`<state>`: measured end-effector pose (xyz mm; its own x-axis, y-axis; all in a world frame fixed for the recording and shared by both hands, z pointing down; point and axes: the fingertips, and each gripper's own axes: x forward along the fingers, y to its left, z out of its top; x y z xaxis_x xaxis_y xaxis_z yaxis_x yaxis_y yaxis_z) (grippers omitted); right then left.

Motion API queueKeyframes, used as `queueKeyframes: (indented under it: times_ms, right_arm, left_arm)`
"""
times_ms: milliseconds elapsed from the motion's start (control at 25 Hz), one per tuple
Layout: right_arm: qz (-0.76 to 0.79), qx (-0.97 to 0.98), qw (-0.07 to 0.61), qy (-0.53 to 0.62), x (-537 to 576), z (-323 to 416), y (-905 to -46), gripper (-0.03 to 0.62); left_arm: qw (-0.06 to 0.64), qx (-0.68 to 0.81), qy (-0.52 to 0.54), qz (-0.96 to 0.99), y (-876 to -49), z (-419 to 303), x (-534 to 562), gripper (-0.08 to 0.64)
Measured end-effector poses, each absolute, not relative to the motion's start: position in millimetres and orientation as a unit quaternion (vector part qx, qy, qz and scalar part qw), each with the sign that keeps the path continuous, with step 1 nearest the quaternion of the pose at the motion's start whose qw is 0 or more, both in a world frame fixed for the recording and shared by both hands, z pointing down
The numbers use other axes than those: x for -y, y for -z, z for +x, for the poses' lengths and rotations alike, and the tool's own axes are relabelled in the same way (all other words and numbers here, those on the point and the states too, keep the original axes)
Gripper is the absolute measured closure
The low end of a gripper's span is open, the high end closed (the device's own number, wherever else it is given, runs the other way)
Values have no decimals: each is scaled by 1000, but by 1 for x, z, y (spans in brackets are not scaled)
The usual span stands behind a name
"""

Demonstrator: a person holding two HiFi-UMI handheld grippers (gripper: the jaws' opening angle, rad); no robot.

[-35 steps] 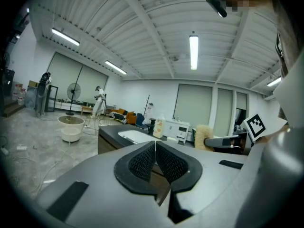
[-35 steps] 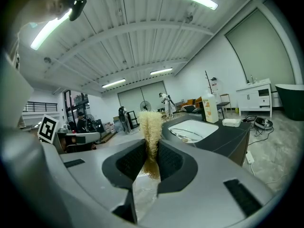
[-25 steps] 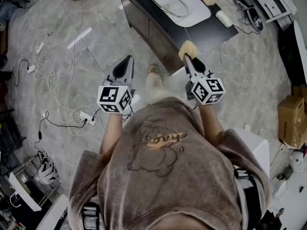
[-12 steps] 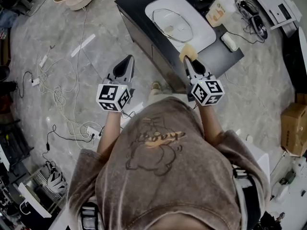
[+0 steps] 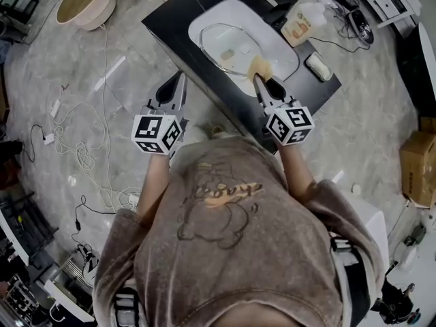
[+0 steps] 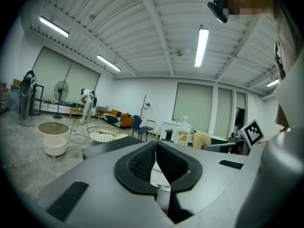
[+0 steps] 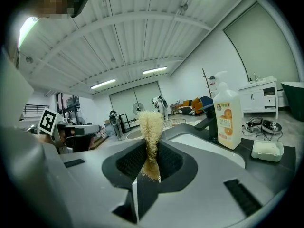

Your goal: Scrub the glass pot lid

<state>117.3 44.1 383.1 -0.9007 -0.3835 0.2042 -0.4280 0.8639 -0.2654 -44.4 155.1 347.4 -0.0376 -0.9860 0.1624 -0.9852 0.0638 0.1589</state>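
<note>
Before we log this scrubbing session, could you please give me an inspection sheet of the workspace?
Surface: black counter with a white sink set in it.
Job's things: glass pot lid lies in the sink; loofah in the right claw.
Clutter: soap bottle and a white soap dish beside the sink.
Grippers: left claw shut, empty; right claw shut on the loofah, over the sink's near edge.
Cables: loose white cables on the floor, left.
Surroundings: beige tub and cardboard box on the floor.
</note>
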Motion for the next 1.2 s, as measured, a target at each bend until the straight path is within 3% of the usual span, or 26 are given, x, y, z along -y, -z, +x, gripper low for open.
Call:
queueKeyframes:
  times_ms: [1200]
  right_arm:
    - [421, 886, 73, -179, 36, 54, -384, 532]
  left_arm:
    - [117, 506, -91, 850, -371, -129, 29, 541]
